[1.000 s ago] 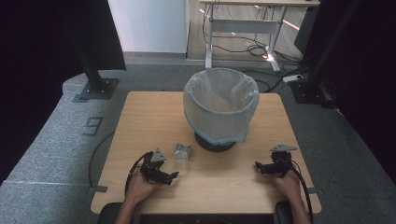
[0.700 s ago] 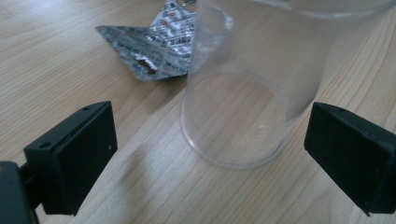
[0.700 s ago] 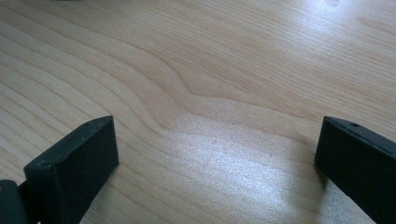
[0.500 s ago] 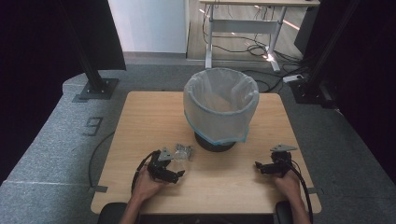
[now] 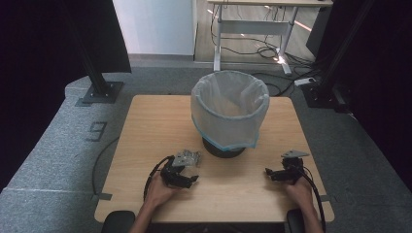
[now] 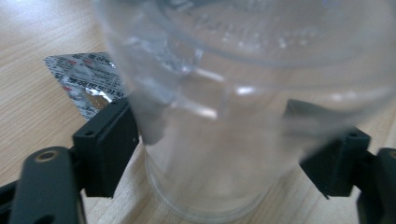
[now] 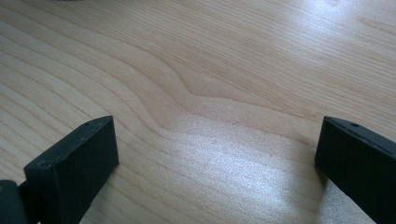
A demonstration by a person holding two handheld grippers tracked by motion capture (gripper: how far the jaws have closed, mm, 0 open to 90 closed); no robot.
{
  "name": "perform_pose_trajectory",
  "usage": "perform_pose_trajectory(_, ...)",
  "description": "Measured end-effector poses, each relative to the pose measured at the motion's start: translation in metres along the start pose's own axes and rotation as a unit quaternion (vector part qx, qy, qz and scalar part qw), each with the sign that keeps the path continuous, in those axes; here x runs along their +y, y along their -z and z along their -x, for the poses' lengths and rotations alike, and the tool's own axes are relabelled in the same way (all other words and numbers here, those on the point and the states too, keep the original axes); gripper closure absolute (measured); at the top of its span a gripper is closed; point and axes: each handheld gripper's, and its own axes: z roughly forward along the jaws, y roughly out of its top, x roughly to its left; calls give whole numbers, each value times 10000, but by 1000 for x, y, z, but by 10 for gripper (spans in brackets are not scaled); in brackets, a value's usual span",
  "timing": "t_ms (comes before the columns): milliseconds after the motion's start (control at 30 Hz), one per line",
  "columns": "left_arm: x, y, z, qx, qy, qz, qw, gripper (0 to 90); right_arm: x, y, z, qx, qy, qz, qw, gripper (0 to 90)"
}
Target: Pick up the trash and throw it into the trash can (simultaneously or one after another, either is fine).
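Note:
A clear plastic cup (image 6: 210, 116) stands between the black jaws of my left gripper (image 6: 215, 144), and both jaws press on its sides. A silver blister pack (image 6: 86, 81) lies on the wood just beyond the cup, to its left. From above, my left gripper (image 5: 187, 177) sits near the table's front left, close behind the blister pack (image 5: 188, 158). My right gripper (image 5: 272, 173) rests at the front right, its jaws wide open over bare wood (image 7: 210, 140) with nothing between them.
A round bin lined with a white bag (image 5: 229, 107) stands at the middle of the wooden table (image 5: 145, 126), behind both grippers. Grey carpet and black stand bases surround the table. A cable trails from each gripper toward the person.
My left gripper has moved forward and to the right, up to the cup and blister pack, and its jaws now hold the cup. The right gripper has stayed put.

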Motion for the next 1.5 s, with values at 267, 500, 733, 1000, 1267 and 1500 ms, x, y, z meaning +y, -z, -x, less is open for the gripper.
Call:
perform_pose_trajectory(267,1,-3,3,89,-13,-24,10000,313,0,0,0,0,0,1,10000,0)
perform_pose_trajectory(500,4,5,3,99,20,61,9999,320,0,0,0,0,-2,1,10000,0)
perform_pose_trajectory(733,8,15,1,81,35,91,9999,319,0,0,0,0,-2,0,10000,0)
perform_pose_trajectory(1000,12,27,-7,10,147,179,9997,320,0,0,0,0,-1,-1,10000,0)
perform_pose_trajectory(1267,16,37,-14,-59,260,242,9993,320,0,0,-1,-18,-22,1,10000,0)
perform_pose_trajectory(1500,27,47,-19,-87,249,247,9993,322,0,0,-1,-22,-24,1,10000,0)
